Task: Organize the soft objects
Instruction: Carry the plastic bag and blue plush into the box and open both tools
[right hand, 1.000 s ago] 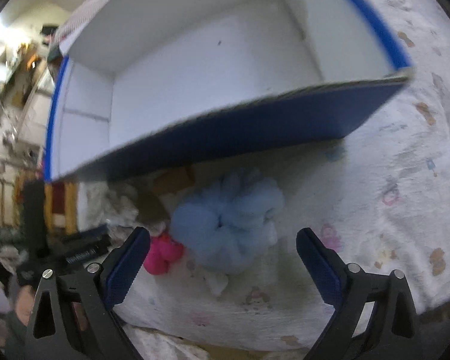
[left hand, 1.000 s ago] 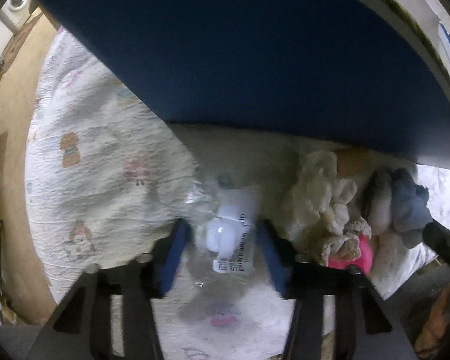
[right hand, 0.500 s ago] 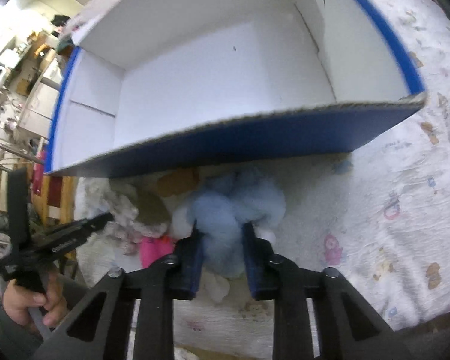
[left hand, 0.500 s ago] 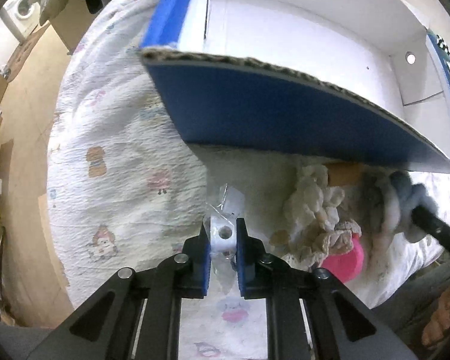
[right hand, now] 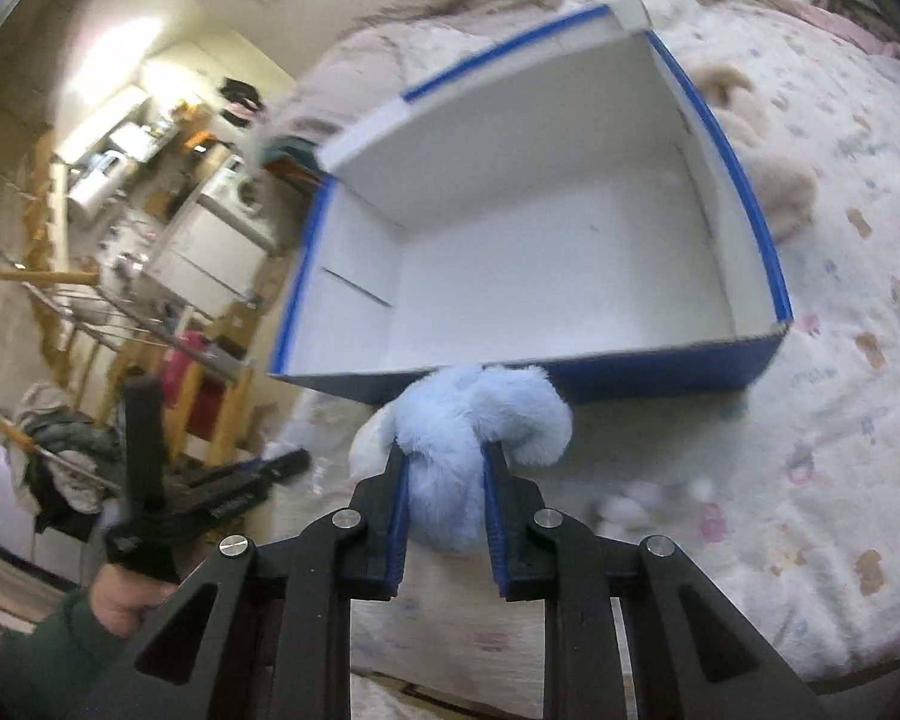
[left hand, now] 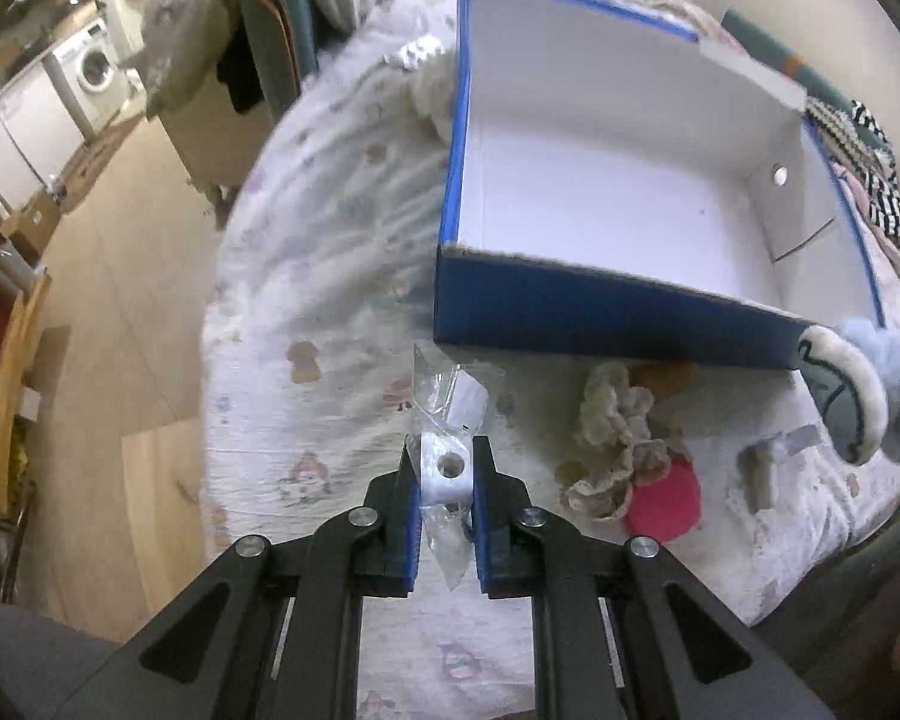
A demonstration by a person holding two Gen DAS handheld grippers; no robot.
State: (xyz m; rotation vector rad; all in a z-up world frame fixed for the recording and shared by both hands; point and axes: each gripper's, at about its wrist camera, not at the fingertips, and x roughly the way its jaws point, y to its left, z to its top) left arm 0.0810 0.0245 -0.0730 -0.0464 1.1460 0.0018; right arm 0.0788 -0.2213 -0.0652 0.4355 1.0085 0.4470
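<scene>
My left gripper (left hand: 447, 456) is shut on a clear plastic packet (left hand: 453, 402) with a white piece inside, lifted off the quilt in front of the blue box (left hand: 570, 312). The box is open on top, white inside, with nothing in it. My right gripper (right hand: 445, 450) is shut on a fluffy light-blue plush toy (right hand: 480, 414), held up just before the box's near wall (right hand: 660, 369). In the left wrist view that plush (left hand: 858, 384) hangs at the right edge. A cream fluffy toy (left hand: 612, 450) and a pink round thing (left hand: 666, 501) lie on the quilt.
The white quilt with cartoon prints (left hand: 306, 360) covers a bed; its edge drops to a wooden floor (left hand: 108, 312) on the left. A beige plush (right hand: 774, 180) lies beside the box's far right wall. A person's hand (right hand: 120, 600) holds the left gripper's handle.
Both grippers went from open to shut, the left on the packet and the right on the blue plush. Both then rose, so the box's white inside came into view.
</scene>
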